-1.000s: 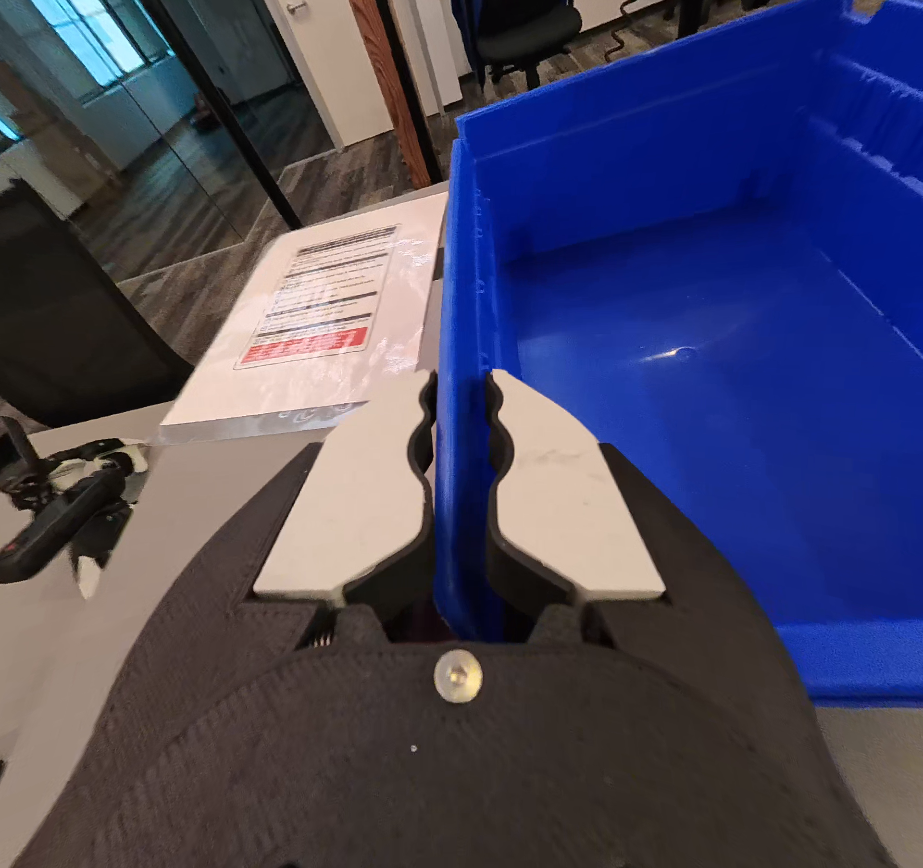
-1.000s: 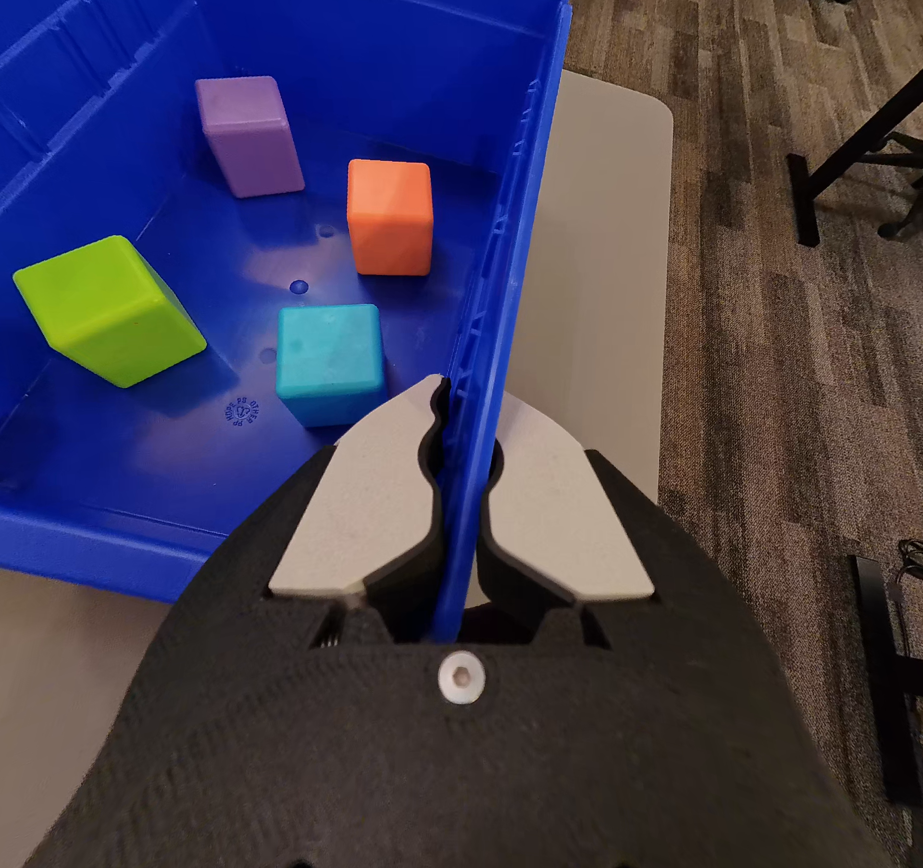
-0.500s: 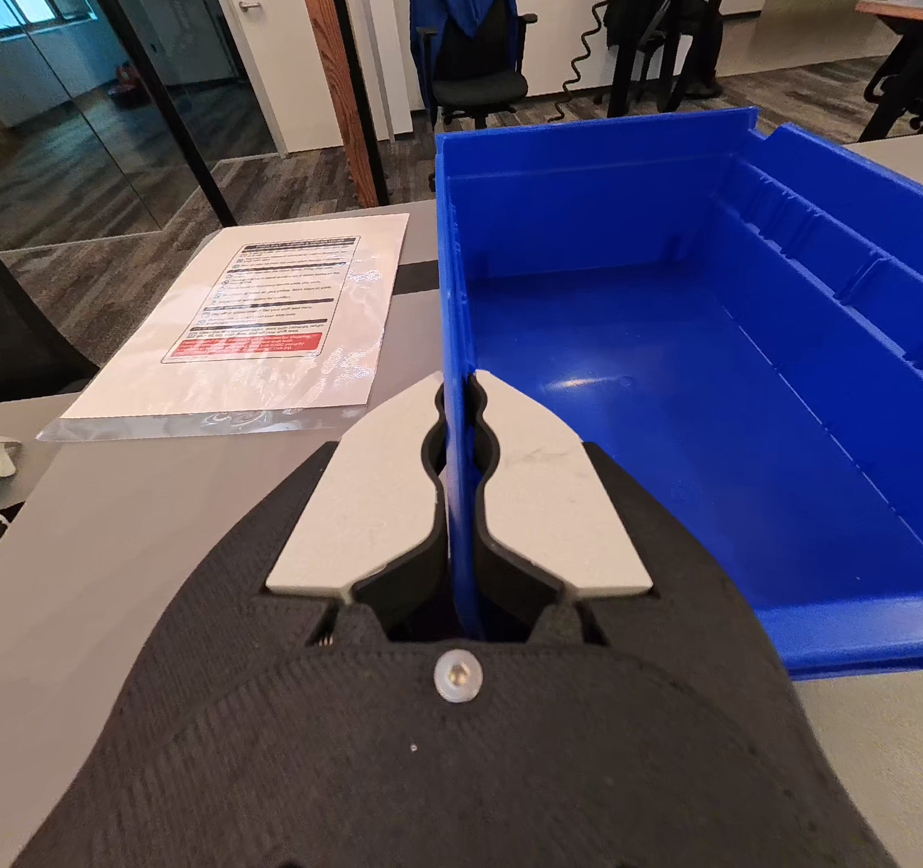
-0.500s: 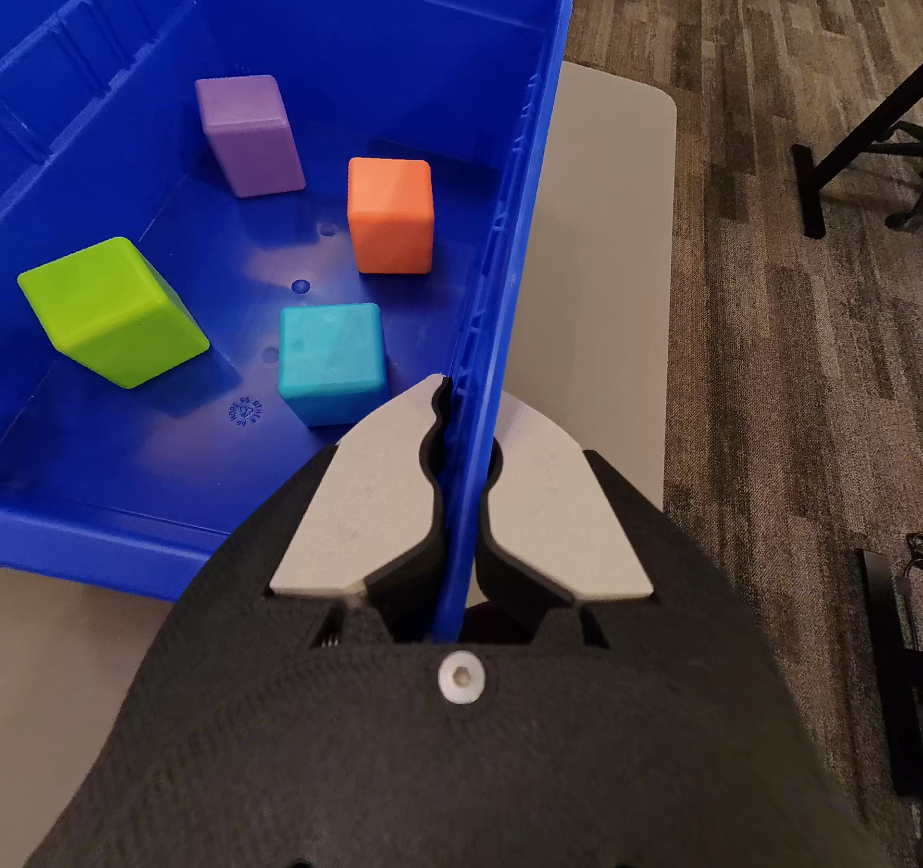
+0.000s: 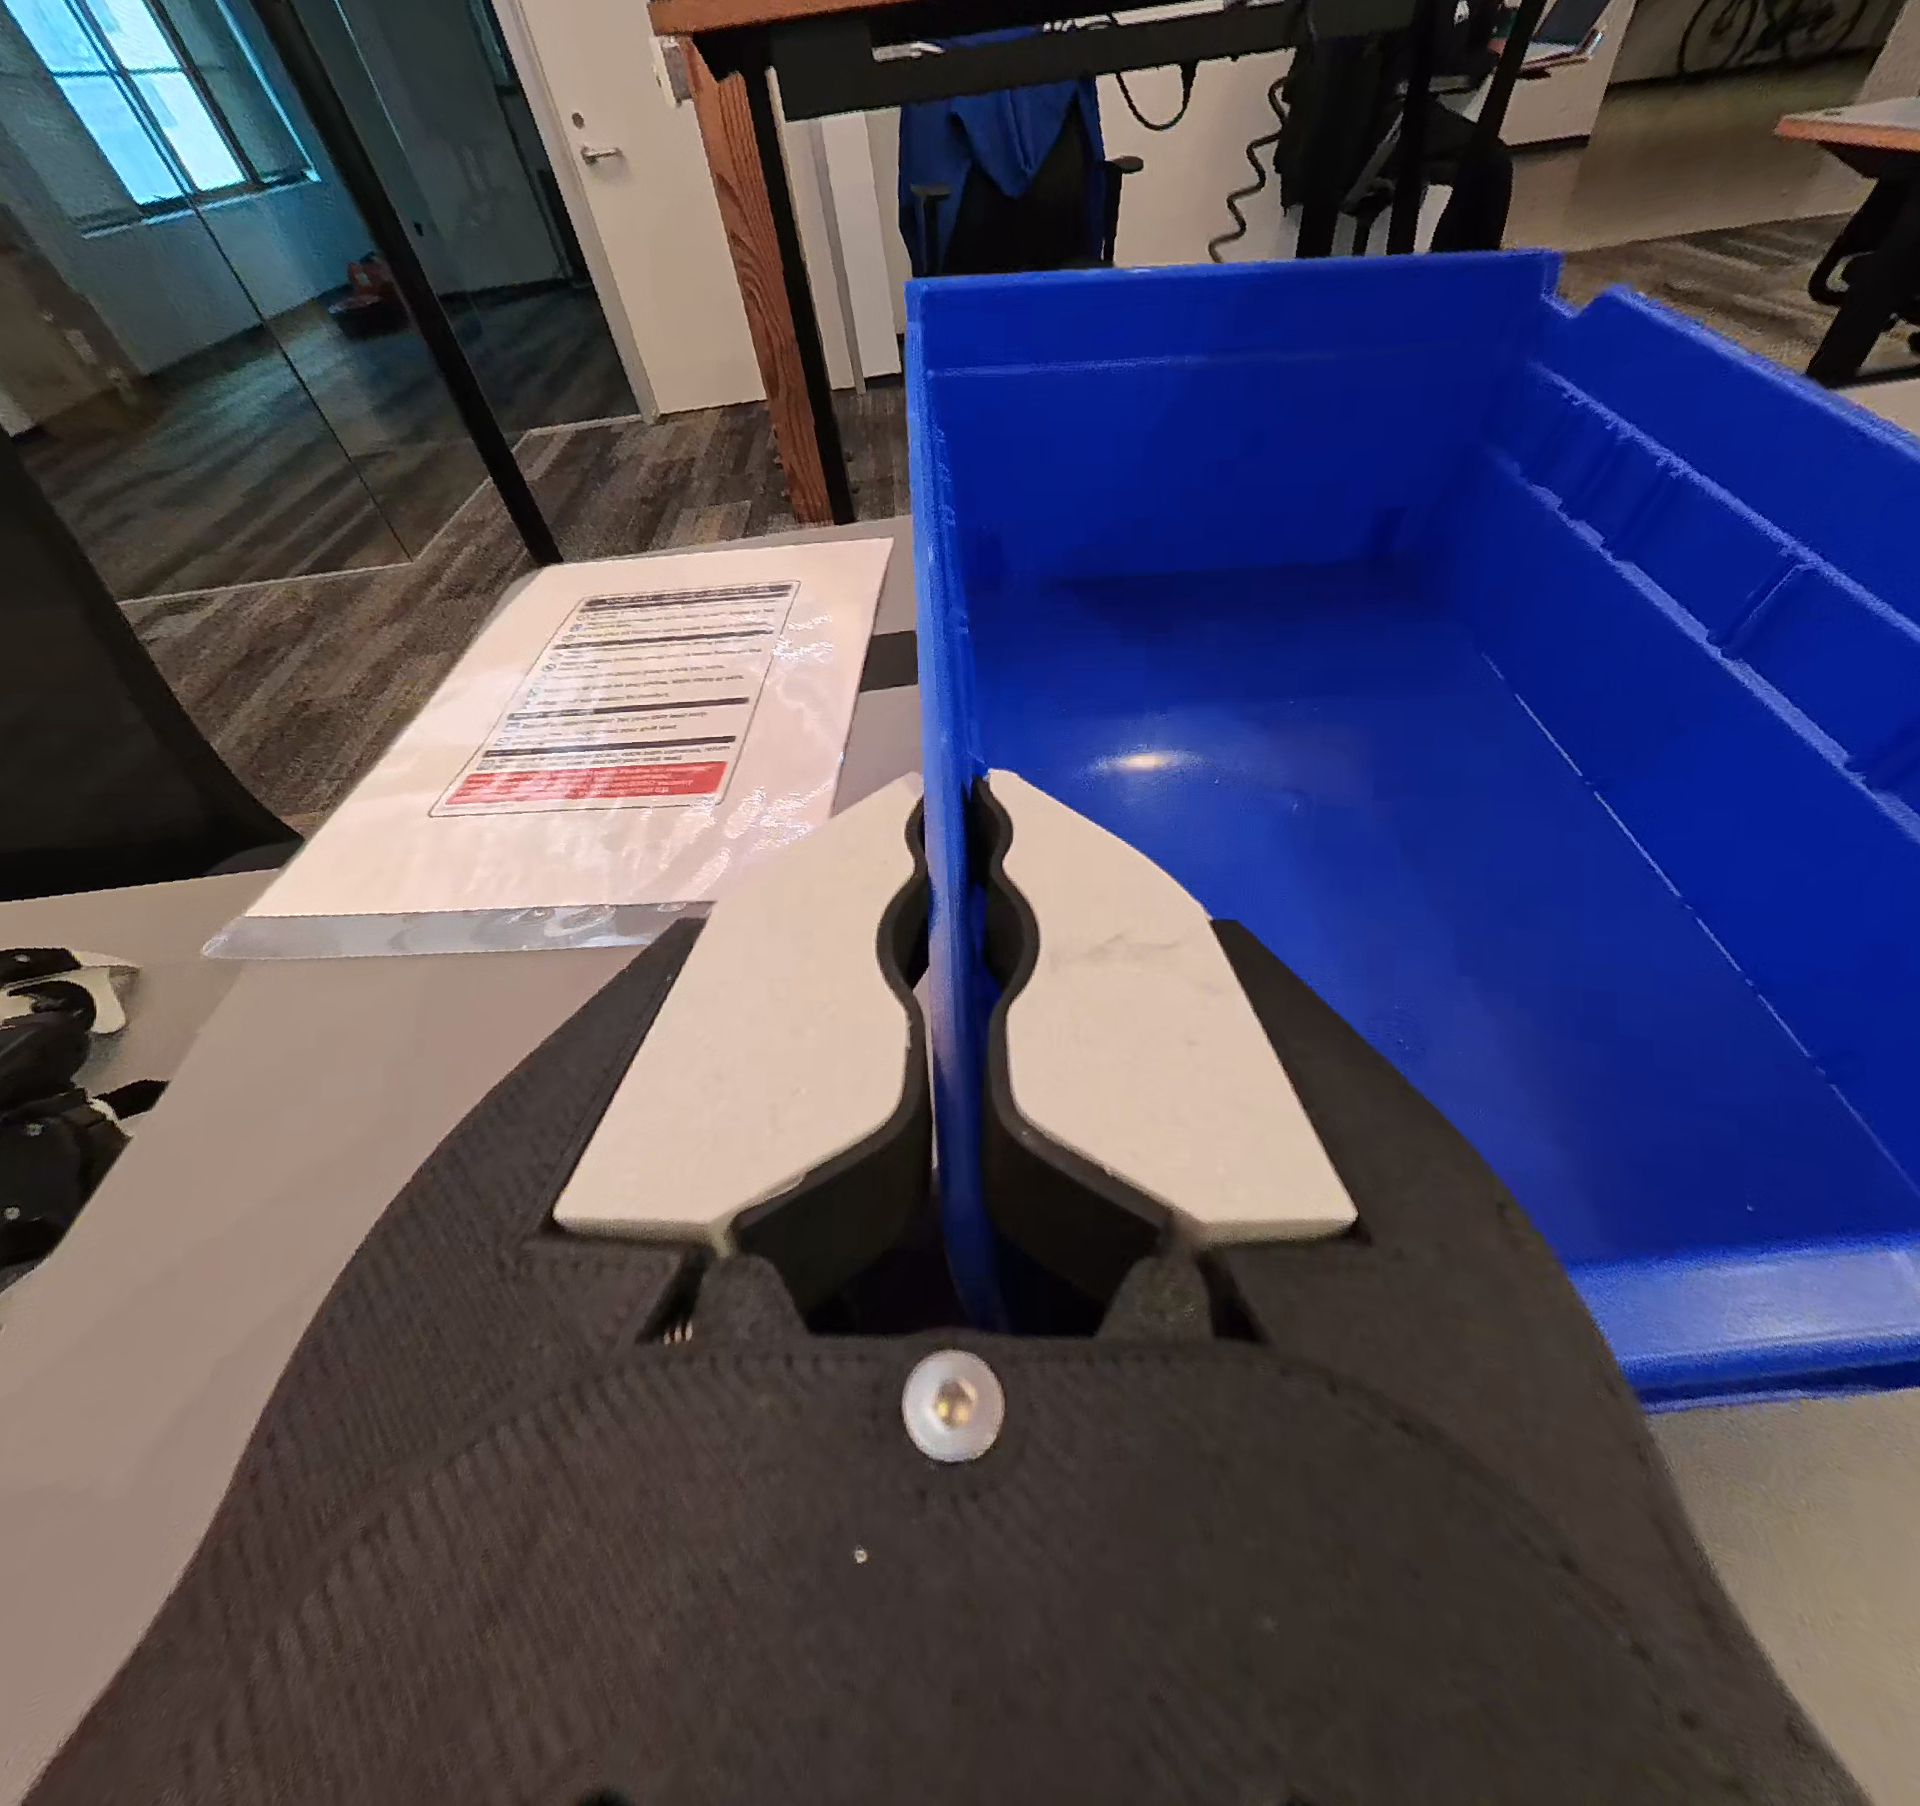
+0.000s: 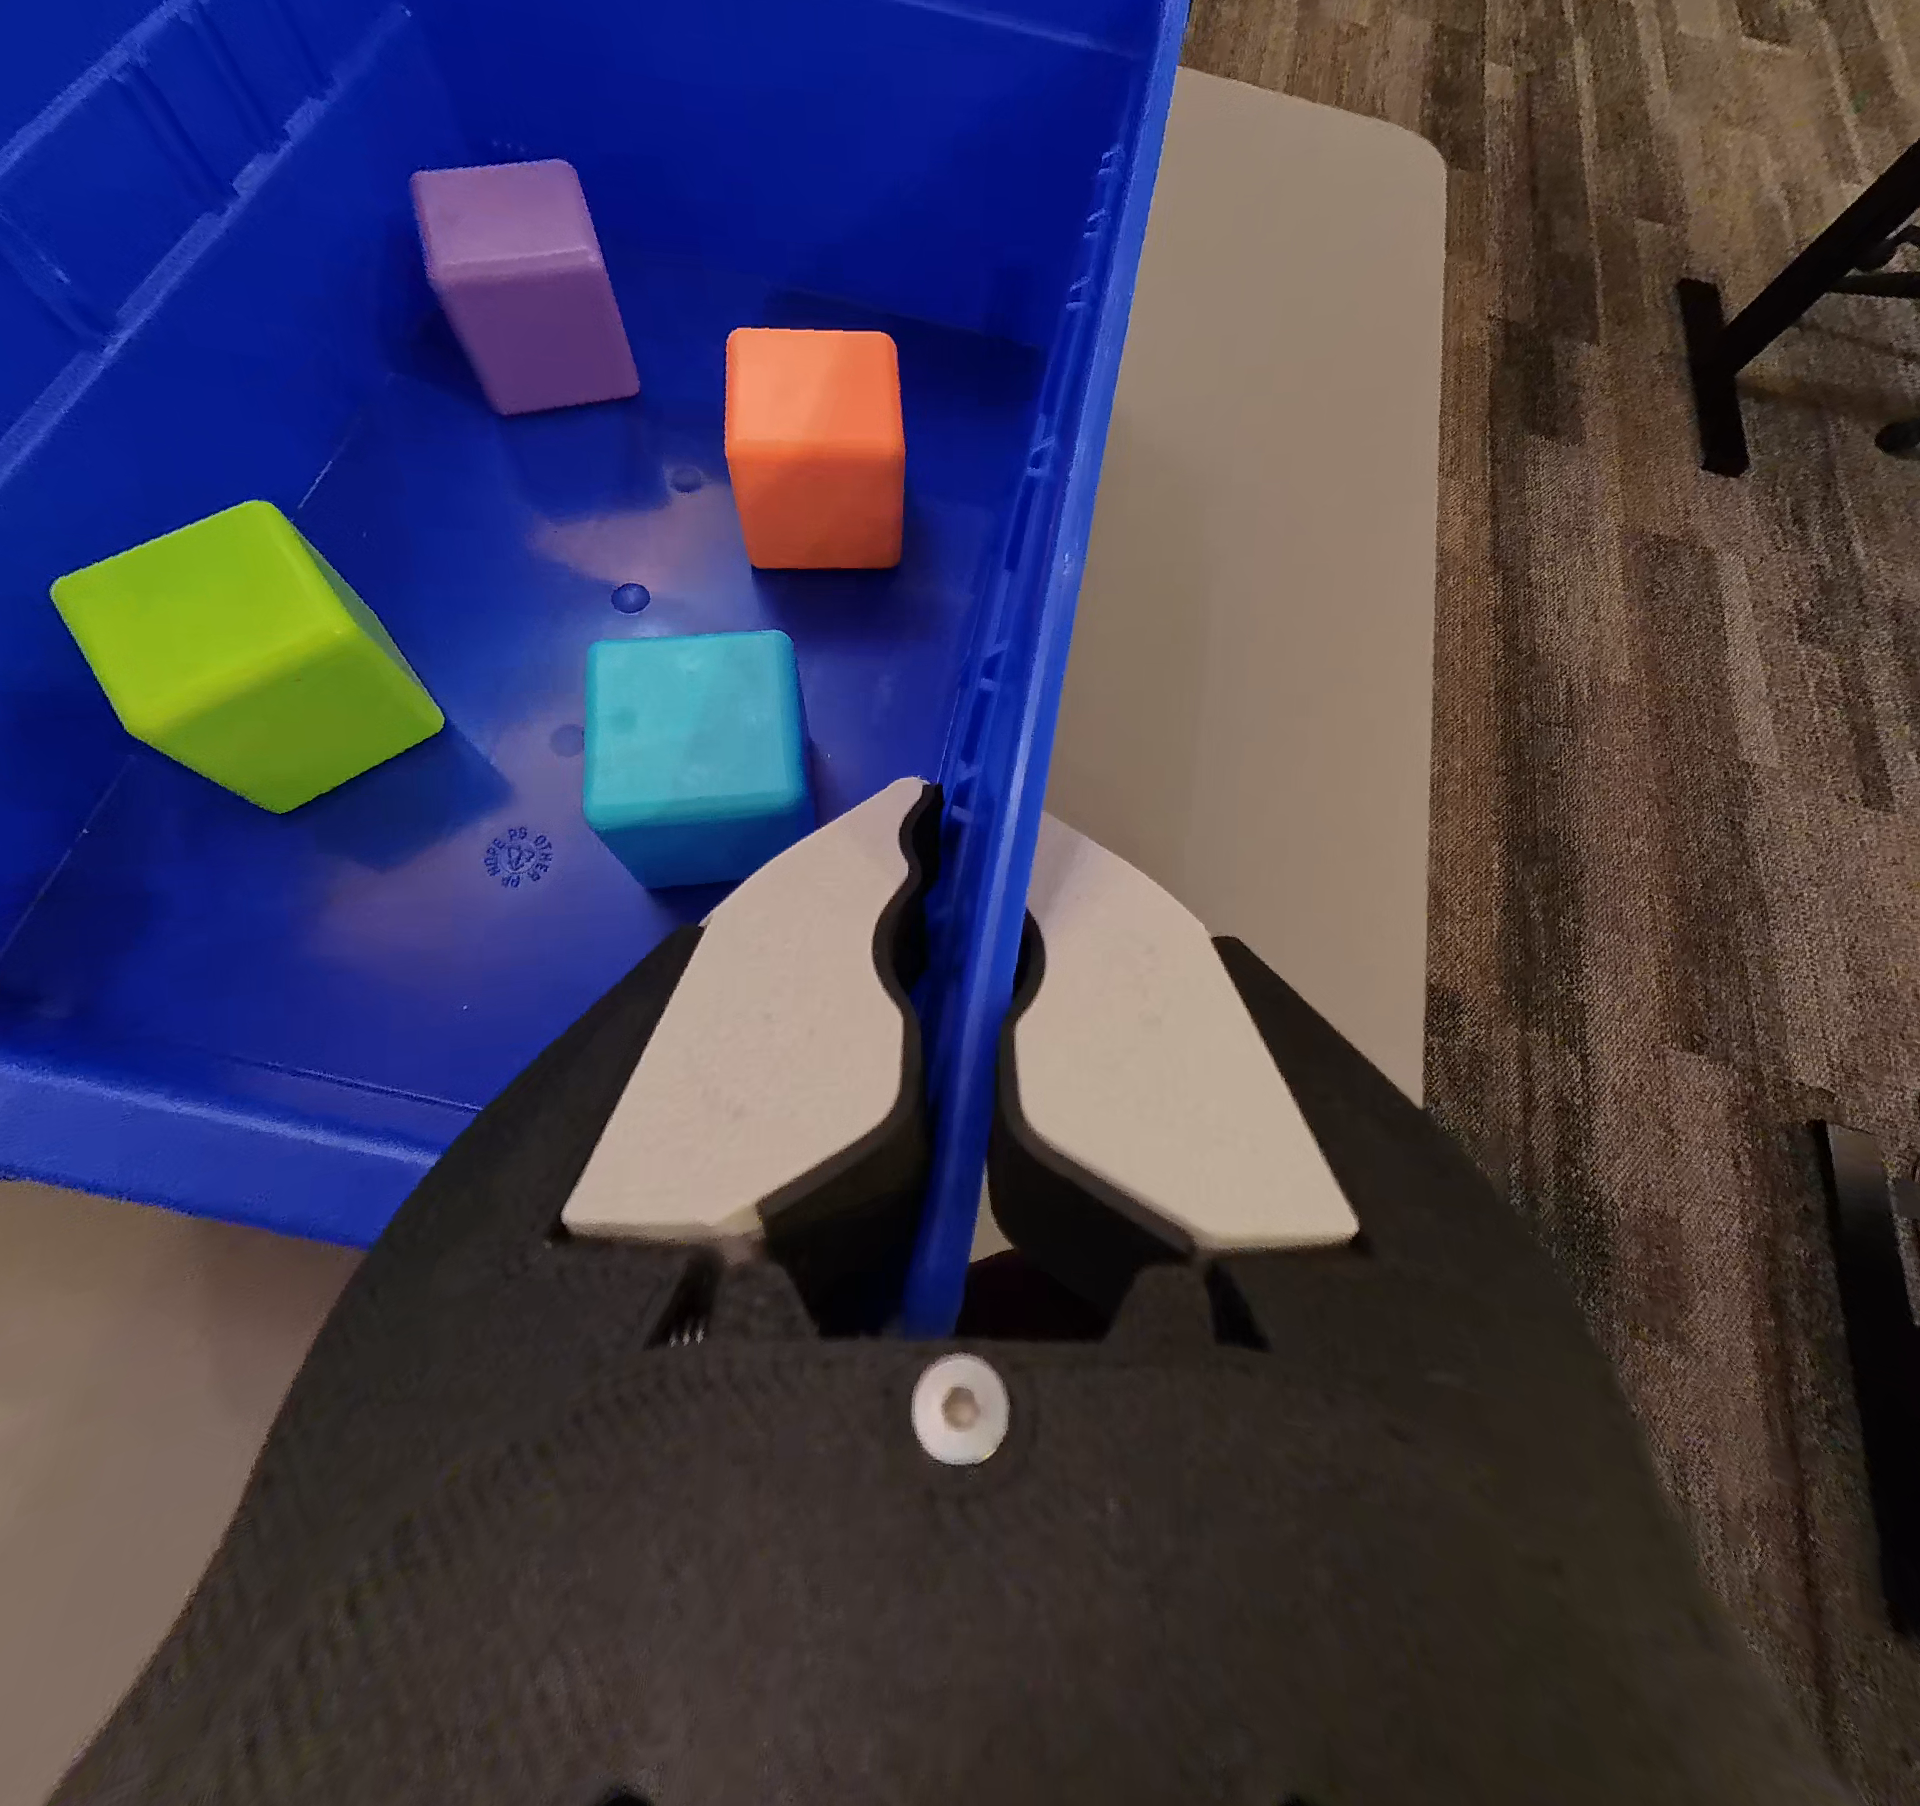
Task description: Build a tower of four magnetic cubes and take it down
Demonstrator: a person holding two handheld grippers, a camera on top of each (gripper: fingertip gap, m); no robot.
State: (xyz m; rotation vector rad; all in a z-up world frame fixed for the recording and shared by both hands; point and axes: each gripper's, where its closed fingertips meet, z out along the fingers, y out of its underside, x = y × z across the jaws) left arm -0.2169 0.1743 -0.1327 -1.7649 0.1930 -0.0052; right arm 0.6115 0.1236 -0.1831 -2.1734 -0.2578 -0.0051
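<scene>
Blue moulded plastic forms the open bin that holds all four cubes; none is stacked. The smooth lime-green plastic cube sits at the left, turned diagonally to the bin walls. The teal plastic cube lies nearest the right gripper, roughly square to the walls. The orange plastic cube stands beyond it, close to the right wall. The purple plastic cube is farthest back, slightly skewed. All four are well apart from one another, with bare floor between them. A small round embossed mark is moulded into the bin floor just left of the teal cube.

The bin's long axis runs across the table from one gripper to the other. The right gripper has its grey fingers clamped on the right-hand wall, one inside and one outside. The left gripper likewise has its fingers clamped on the opposite wall; from that view the bin interior near it is bare.

The grey table extends past the bin to a rounded corner, leaving a strip of free surface on the right. On the left, a laminated printed sheet with black and red bands lies just beside the bin. Patterned carpet lies beyond the table edge.
</scene>
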